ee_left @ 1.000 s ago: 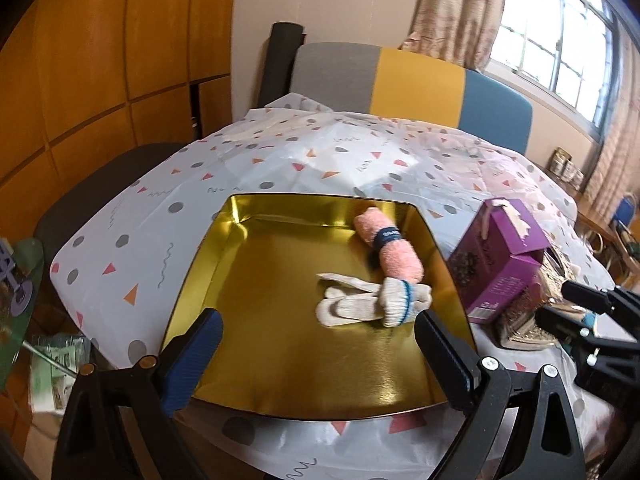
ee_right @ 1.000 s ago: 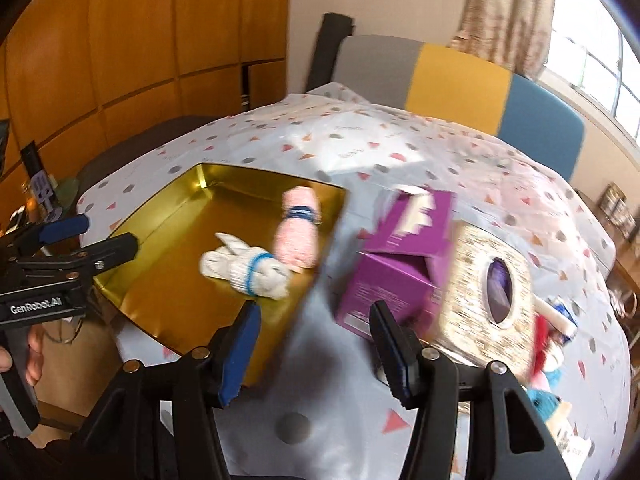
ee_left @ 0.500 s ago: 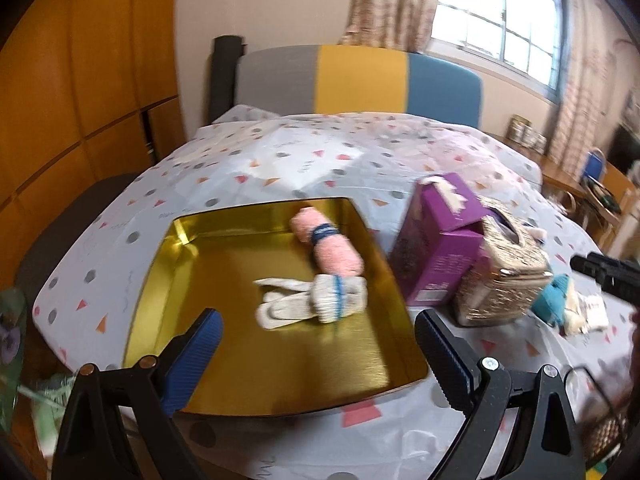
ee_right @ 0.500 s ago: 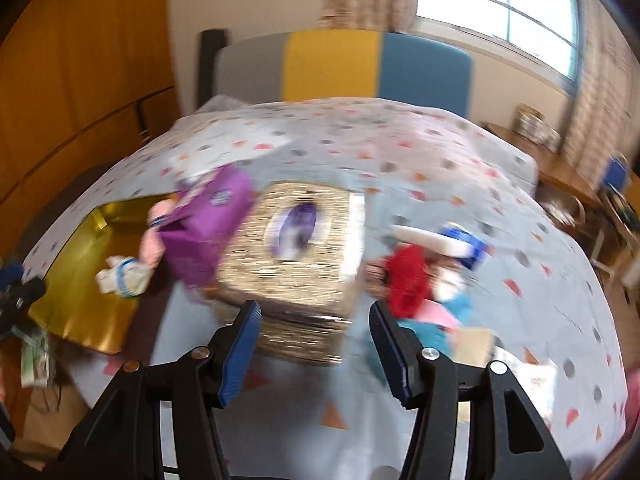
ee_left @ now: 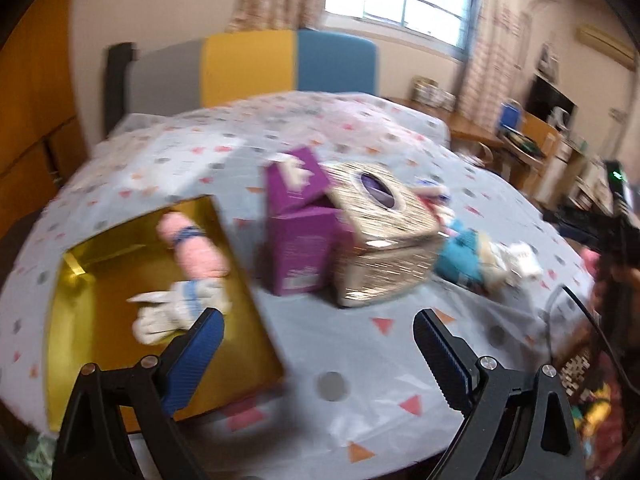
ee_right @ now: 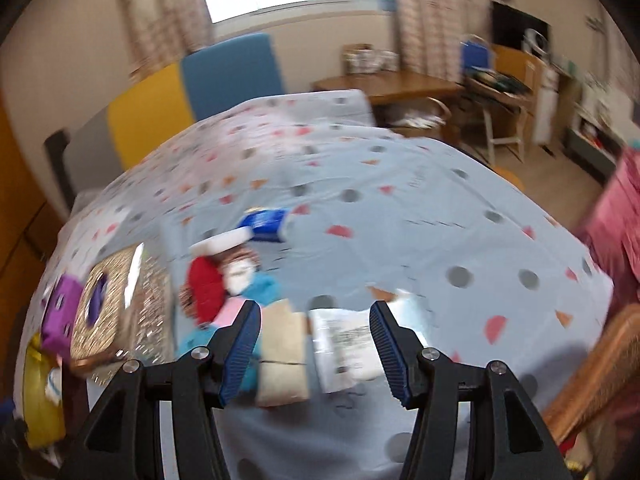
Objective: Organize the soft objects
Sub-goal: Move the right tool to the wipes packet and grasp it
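From the left wrist camera, the left gripper (ee_left: 318, 334) is hovering above the near edge of the desk (ee_left: 360, 344), its jaws spread wide and holding nothing. The desk is wearing a pale cloth printed with dots and triangles. Off to the left, a gold tray (ee_left: 80, 320) is sitting on the cloth, and two soft things are lying inside it: a pink rolled towel (ee_left: 196, 252) with a dark band round it, and in front of that a white glove bundle (ee_left: 176, 308) with a blue band, the two touching. Just right of the tray a purple box (ee_left: 298, 236) is standing with its flap open, and a shiny gold tissue box (ee_left: 384, 236) is leaning against it. Beside the tissue box, further right, a teal soft item (ee_left: 460, 260) is lying among other small pieces that are too blurred to name. The whole view is smeared with motion.

From the right wrist camera, the right gripper (ee_right: 316, 344) is likewise gaping open and empty, poised over a cluster of soft things near the desk's front. Between its fingers a beige folded cloth (ee_right: 282, 348) and a white printed packet (ee_right: 344, 344) are lying side by side. Just beyond them a red fuzzy item (ee_right: 206, 288) is resting beside something teal (ee_right: 264, 286), with a blue packet (ee_right: 266, 220) further back. The tissue box (ee_right: 108, 304) and purple box (ee_right: 60, 312) are showing at the left, with the tray's edge (ee_right: 38, 396) at the far left.
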`<state>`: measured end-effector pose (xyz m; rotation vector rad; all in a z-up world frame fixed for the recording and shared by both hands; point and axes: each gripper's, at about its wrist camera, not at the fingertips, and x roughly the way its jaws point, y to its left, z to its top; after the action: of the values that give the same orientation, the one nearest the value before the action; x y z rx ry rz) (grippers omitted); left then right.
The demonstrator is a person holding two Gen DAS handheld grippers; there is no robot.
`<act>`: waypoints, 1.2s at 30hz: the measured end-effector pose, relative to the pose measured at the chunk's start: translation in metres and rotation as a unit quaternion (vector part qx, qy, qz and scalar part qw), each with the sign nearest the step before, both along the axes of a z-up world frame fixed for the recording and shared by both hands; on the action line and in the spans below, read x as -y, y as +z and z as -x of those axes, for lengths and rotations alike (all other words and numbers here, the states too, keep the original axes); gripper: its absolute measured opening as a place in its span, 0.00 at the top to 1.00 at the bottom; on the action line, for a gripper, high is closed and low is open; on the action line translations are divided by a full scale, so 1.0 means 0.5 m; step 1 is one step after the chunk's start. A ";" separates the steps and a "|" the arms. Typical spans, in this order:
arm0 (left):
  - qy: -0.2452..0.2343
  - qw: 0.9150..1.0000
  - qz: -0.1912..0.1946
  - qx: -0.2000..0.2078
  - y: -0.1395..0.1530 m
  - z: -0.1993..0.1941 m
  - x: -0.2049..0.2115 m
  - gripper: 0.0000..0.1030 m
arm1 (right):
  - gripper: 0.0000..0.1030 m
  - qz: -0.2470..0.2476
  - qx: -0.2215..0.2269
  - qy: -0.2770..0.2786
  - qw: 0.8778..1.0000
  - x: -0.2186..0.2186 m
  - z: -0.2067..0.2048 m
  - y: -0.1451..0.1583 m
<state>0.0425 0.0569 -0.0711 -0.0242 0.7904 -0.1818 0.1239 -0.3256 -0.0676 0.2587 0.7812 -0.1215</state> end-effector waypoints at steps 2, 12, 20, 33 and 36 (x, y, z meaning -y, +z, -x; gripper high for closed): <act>-0.031 0.999 0.006 -0.010 -0.004 -0.012 0.033 0.07 | 0.44 -0.011 -0.004 -0.019 1.000 0.026 0.002 -0.004; -0.143 0.990 -0.009 -0.016 -0.012 -0.040 0.189 0.07 | 0.43 -0.042 -0.074 -0.049 0.995 0.096 -0.003 -0.040; -0.152 0.988 -0.003 -0.026 -0.035 -0.050 0.203 0.07 | 0.37 -0.204 -0.173 -0.049 0.962 0.136 -0.039 -0.106; -0.141 0.989 0.019 -0.037 -0.064 -0.050 0.163 0.07 | 0.20 -0.230 -0.204 -0.130 0.943 0.149 -0.114 -0.183; -0.134 0.990 0.024 -0.047 -0.074 -0.055 0.157 0.07 | 0.20 -0.205 -0.210 -0.123 0.948 0.143 -0.150 -0.184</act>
<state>0.0700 -0.0218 -0.1079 0.0288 0.8821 -0.4576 0.1990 -0.3971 -0.1597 0.7439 1.1960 -0.2557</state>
